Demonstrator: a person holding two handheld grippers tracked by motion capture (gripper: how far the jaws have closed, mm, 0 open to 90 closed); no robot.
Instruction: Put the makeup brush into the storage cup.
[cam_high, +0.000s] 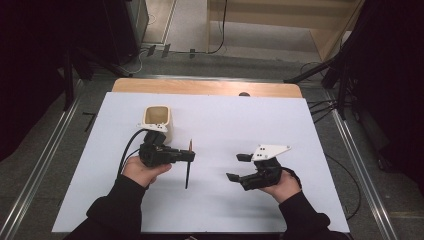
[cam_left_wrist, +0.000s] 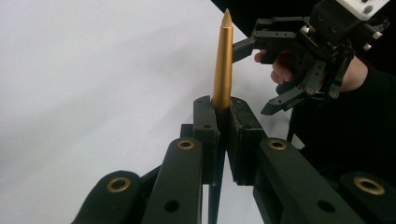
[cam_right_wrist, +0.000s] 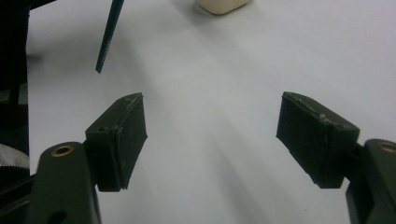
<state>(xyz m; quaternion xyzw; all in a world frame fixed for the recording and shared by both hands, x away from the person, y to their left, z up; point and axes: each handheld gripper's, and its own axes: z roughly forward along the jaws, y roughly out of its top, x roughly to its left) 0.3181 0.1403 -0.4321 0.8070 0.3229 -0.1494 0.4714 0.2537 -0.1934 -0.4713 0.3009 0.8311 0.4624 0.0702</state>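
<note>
The table (cam_high: 225, 200) is a wide white sheet, bare over most of its area. Between the left hand-held gripper (cam_high: 189, 156) and the right hand-held gripper (cam_high: 239, 166) lies an open lane of bare surface running from the near edge to the far edge. The whole right side beyond the right hand-held gripper is free too. On the left, a cream cup (cam_high: 158, 121) stands just behind the left hand-held gripper and blocks the way straight forward there. The pen (cam_high: 188, 167) clamped in the left hand-held gripper juts out both ways across the jaws, its dark end slanting down towards the table, so it narrows the middle lane on that side.
</note>
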